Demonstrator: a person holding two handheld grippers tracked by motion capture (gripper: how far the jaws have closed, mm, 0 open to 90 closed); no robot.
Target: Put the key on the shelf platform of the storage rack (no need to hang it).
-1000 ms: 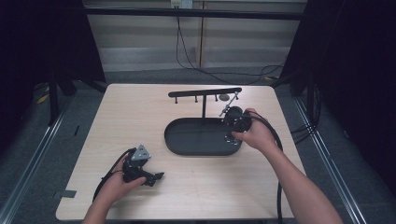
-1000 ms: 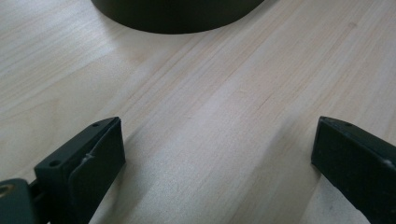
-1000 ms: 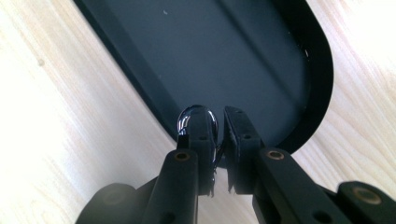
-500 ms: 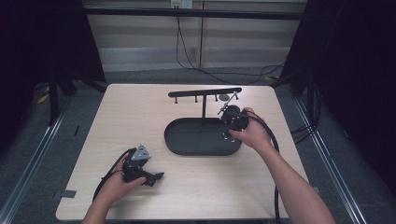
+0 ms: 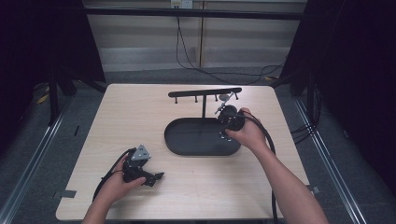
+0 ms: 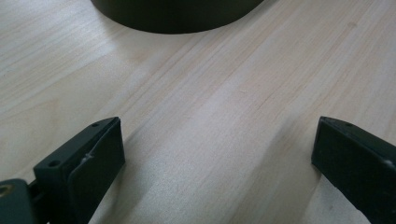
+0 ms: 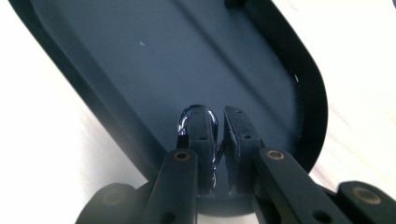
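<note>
A black oval tray point(image 5: 187, 140) lies mid-table, and a thin post rises from it to a black bar with pegs point(image 5: 205, 92). My right gripper point(image 5: 223, 134) points down over the tray's right end, below the bar. In the right gripper view, the right gripper point(image 7: 218, 116) is shut on a small glossy dark loop point(image 7: 195, 112), held just above the tray floor point(image 7: 154, 51). My left gripper point(image 5: 156, 177) rests low at the front left of the table. The left gripper point(image 6: 217, 154) is open with bare wood between its jaws.
The light wooden table point(image 5: 135, 116) has bare room left of the tray and along the front. In the left gripper view, the tray's rim point(image 6: 173, 18) lies just ahead of the left gripper. Cables trail from both grippers toward the front edge. Dark floor and rails surround the table.
The right hand has shifted slightly to the left over the tray's right end, still shut on the loop. The left hand has stayed put.
</note>
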